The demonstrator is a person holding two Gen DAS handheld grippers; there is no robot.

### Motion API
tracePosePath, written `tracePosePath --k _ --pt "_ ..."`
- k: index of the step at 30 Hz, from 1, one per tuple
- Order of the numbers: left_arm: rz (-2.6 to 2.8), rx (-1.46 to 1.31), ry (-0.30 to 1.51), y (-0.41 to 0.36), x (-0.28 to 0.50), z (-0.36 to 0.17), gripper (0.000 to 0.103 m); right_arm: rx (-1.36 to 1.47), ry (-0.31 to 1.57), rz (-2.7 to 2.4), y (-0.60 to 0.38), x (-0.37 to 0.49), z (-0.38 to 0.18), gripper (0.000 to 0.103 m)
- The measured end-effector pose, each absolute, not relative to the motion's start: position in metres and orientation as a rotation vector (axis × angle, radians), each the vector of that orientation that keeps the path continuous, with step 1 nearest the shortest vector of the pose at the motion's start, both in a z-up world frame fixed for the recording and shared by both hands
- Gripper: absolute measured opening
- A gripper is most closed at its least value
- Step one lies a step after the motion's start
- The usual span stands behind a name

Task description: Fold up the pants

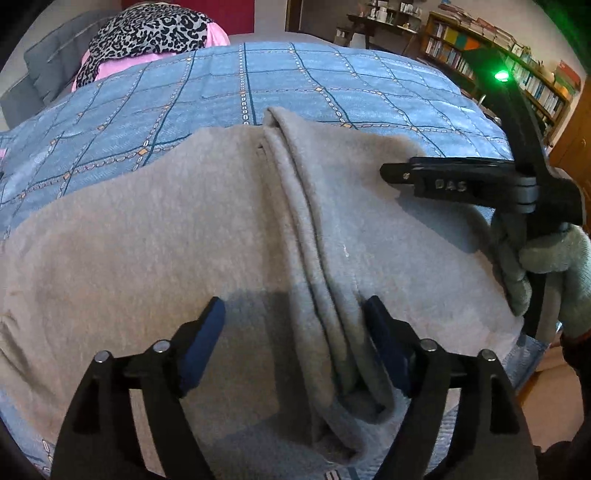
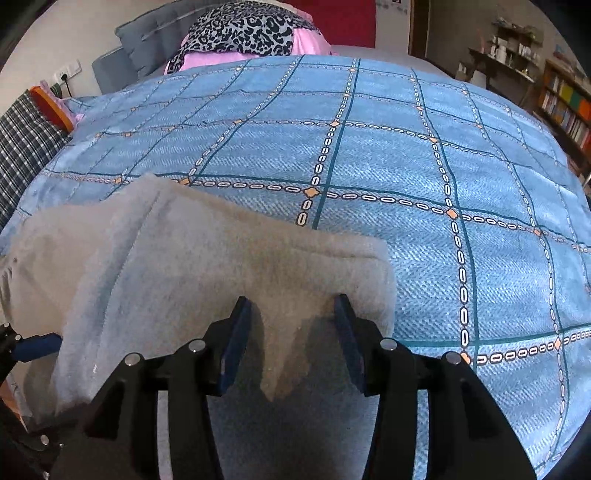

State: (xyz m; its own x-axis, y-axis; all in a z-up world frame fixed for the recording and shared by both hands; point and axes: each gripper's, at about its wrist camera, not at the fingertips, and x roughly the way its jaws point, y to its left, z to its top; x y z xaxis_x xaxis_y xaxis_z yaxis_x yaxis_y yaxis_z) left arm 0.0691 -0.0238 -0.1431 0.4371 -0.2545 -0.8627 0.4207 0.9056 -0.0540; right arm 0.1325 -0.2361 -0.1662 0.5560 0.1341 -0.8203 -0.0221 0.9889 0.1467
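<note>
The grey pants point(image 1: 155, 236) lie flat on the bed point(image 2: 424, 166), near its near edge, on a blue bedspread point(image 1: 295, 85) crossed by dark teal lines and chain-like bands with small orange diamonds. In the left wrist view their long axis runs across the picture, roughly along the near edge of the bed, and a thick ridge of layered folds runs the other way, from the near edge toward the middle of the bed. In the right wrist view one squared end of the pants point(image 2: 229, 258) points toward the right side of the bed and stops short of a crossing of the teal lines. The left gripper point(image 1: 291, 332) hangs over the pants with its fingers point(image 1: 203, 343) spread wide apart, the fold ridge lying between them, and neither pad pressing the cloth. The right gripper point(image 2: 291, 343) stands over the squared end with its fingers point(image 2: 236, 347) parted and grey cloth between them; they grip nothing. In the left wrist view a gloved hand point(image 1: 554, 273) carries the right gripper point(image 1: 388, 173) by the right end of the pants. At the far end of the bed lie a leopard-print cloth point(image 2: 243, 29) and pink fabric point(image 2: 218, 59) against a grey headboard point(image 2: 147, 37). Bookshelves point(image 1: 498, 62) line the right wall.
</note>
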Motion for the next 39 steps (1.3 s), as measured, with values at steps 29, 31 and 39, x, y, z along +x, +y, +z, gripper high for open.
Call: tracePosePath --k 29,31,39 --pt "-0.229 0.019 0.973 0.069 0.056 -0.109 0.086 0.111 0.888 0.256 -0.152 0.026 -0.154 0.058" --pt "-0.181 0.005 0.963 0.088 0.058 -0.104 0.086 0.011 0.868 0.231 -0.14 0.02 -0.155 0.058" --pt "-0.005 -0.036 0.884 0.158 0.063 -0.08 0.098 0.038 0.866 0.22 -0.143 0.018 -0.157 0.059"
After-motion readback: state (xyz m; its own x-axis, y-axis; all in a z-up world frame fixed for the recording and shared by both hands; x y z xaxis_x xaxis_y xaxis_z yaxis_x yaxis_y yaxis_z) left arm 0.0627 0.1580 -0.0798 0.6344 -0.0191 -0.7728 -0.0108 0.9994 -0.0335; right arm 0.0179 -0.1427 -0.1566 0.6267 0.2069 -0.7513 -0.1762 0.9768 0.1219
